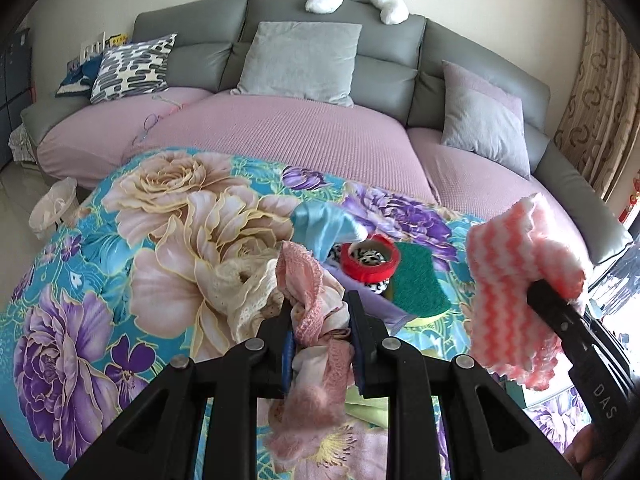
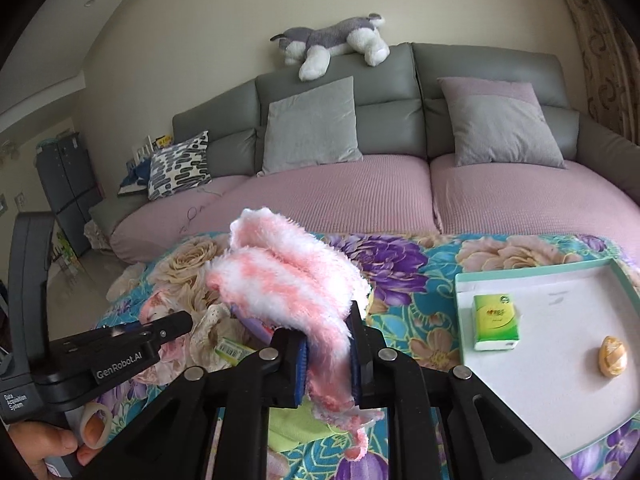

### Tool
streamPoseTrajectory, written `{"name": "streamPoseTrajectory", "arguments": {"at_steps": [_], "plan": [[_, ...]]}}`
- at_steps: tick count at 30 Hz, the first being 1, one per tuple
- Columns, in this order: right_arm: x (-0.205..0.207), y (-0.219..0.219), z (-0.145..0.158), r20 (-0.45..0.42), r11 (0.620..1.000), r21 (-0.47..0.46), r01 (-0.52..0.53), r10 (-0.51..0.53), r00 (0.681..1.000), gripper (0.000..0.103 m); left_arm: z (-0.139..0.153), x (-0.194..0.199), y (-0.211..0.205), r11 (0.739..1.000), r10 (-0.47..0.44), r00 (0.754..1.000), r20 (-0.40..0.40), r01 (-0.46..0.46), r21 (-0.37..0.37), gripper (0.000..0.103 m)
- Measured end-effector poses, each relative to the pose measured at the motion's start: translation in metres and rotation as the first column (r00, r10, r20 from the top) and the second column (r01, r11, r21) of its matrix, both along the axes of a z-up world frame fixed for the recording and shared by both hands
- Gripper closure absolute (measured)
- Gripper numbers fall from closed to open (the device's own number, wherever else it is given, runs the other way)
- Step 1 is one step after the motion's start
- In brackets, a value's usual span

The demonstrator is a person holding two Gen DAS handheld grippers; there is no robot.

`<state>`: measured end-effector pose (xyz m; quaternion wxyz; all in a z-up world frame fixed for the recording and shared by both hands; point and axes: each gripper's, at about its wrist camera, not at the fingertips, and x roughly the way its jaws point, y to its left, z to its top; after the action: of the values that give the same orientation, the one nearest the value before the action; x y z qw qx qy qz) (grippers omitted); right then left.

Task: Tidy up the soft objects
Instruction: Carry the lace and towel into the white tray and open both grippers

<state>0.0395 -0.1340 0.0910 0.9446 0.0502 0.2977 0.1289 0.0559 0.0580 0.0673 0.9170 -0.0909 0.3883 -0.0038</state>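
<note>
Grey sofa [image 2: 400, 92], cream wall [image 2: 200, 40], patterned curtain [image 1: 592, 92], perhaps daylight

Grey sofa [image 2: 480, 80] behind; plush husky [image 2: 332, 40] atop it, curtain [image 1: 596, 92] at right

light: soft daylight | glare: right edge | fisheye bending, dark corners

A grey stuffed toy dog [image 2: 332, 42] lies atop the grey sofa [image 2: 472, 68] at upper centre. Lower right, the flower-printed table [image 2: 420, 276] carries a shallow white tray [image 2: 560, 360] holding a green tissue packet [image 2: 495, 322].
</note>
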Motion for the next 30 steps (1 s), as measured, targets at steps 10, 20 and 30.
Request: {"name": "streamPoseTrajectory", "arguments": {"at_steps": [10,20,30], "plan": [[-0.002,-0.054,0.0,-0.04,0.981,-0.082,0.174,-0.178,0.983,0.086,-0.003,0.012,-0.063,0.99,-0.14,0.99,-0.015,0.14,-0.015,0.079],[-0.01,-0.144,-0.008,-0.069,0.917,-0.12,0.382,-0.391,0.918,0.086,-0.002,0.014,-0.143,0.96,-0.28,0.96,-0.006,0.28,0.018,0.079],[-0.013,-0.211,-0.011,-0.08,0.845,-0.1,0.525,-0.532,0.843,0.086,-0.016,0.022,-0.222,0.904,-0.423,0.906,-0.022,0.423,0.059,0.079]]}}
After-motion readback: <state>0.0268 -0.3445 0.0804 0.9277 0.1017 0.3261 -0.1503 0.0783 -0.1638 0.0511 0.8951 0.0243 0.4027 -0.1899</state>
